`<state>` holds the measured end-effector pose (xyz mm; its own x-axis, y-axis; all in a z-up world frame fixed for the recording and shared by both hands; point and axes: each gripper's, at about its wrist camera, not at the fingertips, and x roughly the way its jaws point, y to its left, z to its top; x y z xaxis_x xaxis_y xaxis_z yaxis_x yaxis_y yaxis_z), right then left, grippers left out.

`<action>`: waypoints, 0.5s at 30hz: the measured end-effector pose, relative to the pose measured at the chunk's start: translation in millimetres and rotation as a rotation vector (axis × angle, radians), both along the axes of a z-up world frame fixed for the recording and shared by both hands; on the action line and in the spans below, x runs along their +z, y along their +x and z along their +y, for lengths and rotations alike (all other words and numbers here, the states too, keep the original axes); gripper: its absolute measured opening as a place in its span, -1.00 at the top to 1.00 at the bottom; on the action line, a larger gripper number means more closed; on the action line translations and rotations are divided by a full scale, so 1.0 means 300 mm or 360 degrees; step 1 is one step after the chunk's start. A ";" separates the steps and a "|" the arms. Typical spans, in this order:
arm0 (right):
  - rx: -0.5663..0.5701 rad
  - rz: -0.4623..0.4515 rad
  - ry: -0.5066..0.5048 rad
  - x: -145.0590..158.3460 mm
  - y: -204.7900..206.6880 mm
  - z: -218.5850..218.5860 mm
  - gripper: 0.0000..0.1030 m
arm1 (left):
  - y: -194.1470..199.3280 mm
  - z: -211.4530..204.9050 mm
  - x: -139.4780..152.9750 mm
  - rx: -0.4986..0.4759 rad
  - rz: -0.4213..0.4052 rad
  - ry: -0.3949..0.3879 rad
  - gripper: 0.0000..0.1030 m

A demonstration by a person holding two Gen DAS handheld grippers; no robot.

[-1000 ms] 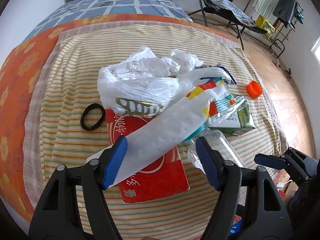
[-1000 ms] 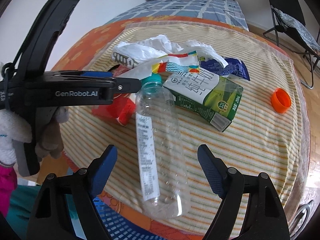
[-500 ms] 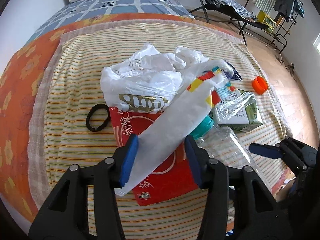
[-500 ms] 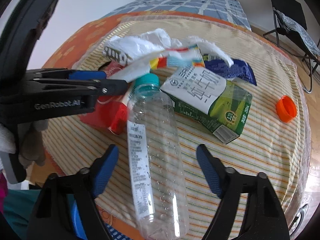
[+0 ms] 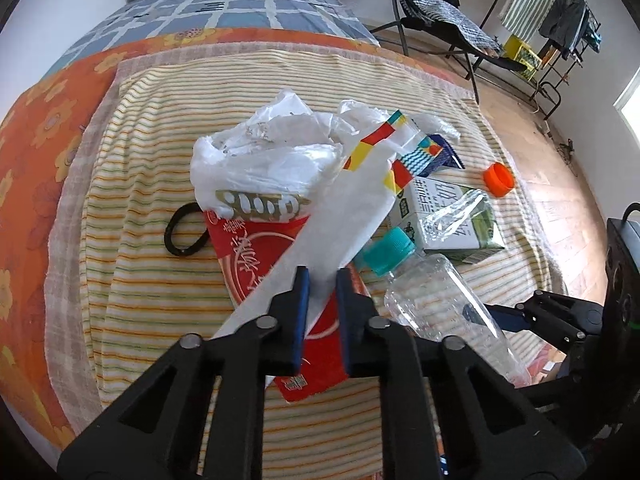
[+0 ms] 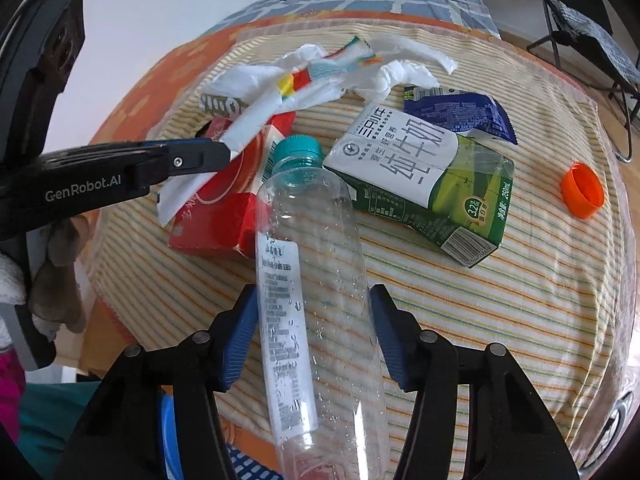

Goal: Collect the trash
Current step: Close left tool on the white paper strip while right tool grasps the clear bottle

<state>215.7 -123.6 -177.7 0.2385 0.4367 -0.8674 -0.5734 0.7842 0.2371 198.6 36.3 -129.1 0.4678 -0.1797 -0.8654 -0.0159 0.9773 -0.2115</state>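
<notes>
My left gripper (image 5: 320,280) is shut on a long white wrapper with coloured print (image 5: 352,208), which lies over a red box (image 5: 256,256) and against a crumpled white plastic bag (image 5: 264,160). In the right wrist view the left gripper (image 6: 224,154) pinches the same wrapper (image 6: 260,116). My right gripper (image 6: 312,316) is open, its jaws on either side of a clear plastic bottle (image 6: 312,264) with a teal cap (image 6: 298,150), apart from it. The bottle also shows in the left wrist view (image 5: 436,300).
A green and white milk carton (image 6: 420,184), a blue wrapper (image 6: 456,112) and an orange cap (image 6: 582,194) lie on the striped cloth (image 6: 520,300). A black hair tie (image 5: 184,232) lies left of the red box. Chairs and a drying rack stand beyond.
My left gripper has closed from wide open onto the white wrapper. My right gripper has moved forward around the bottle and narrowed a little.
</notes>
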 end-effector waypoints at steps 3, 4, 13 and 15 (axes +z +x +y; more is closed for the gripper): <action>-0.0021 -0.0002 0.0036 0.018 -0.008 -0.015 -0.06 | -0.017 -0.005 0.005 -0.0011 0.0002 -0.0006 0.87; -0.0026 -0.0007 0.0048 0.025 -0.012 -0.022 -0.06 | -0.025 -0.009 0.009 -0.0018 -0.0004 0.0012 0.88; -0.0022 -0.0022 0.0050 0.040 -0.039 -0.026 -0.06 | -0.028 -0.038 -0.004 -0.0029 0.0031 0.0107 -0.03; -0.0021 -0.0027 0.0053 0.047 -0.044 -0.028 -0.06 | -0.015 -0.048 0.002 -0.0018 -0.0011 0.0129 -0.22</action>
